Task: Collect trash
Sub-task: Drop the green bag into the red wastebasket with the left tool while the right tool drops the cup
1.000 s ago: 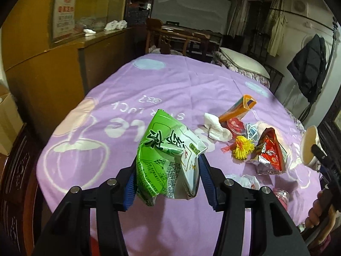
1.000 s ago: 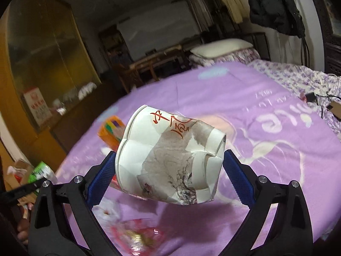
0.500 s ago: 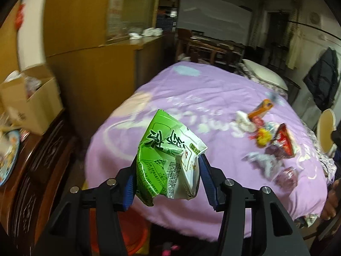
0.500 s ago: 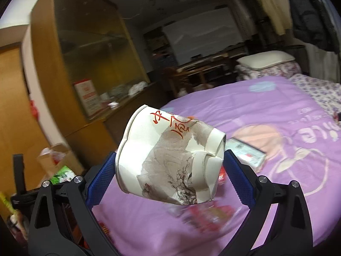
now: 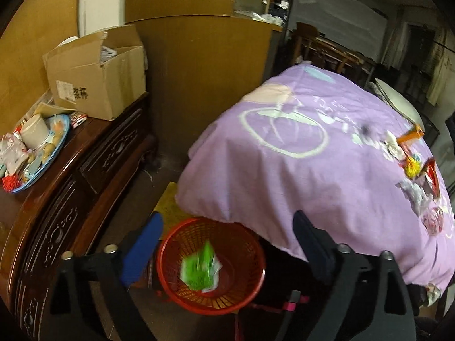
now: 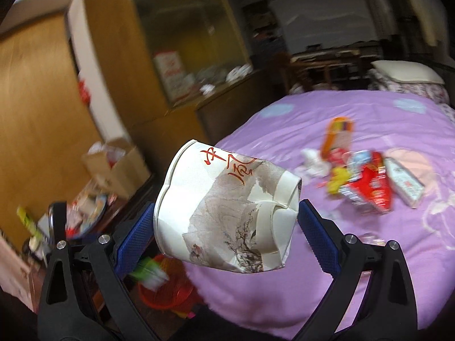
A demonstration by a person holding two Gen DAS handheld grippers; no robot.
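My left gripper hangs over the red mesh waste basket on the floor, its jaws opening wide with nothing between them. The green snack bag, blurred, is dropping into the basket. My right gripper is shut on a crumpled white paper cup with red characters, held in the air above the bed's near corner. Below it the red basket and the falling green bag show. More trash lies on the purple bedspread: a red wrapper, an orange carton and a white tissue.
A dark carved wooden cabinet stands left of the basket, carrying a cardboard box and a blue tray of odds and ends. A tall wooden wardrobe rises behind. The bed's corner overhangs the basket's right side.
My left gripper swung left off the bed to above the red basket, opened, and let go of the green bag, which now falls. My right gripper followed leftward, still gripping the cup.
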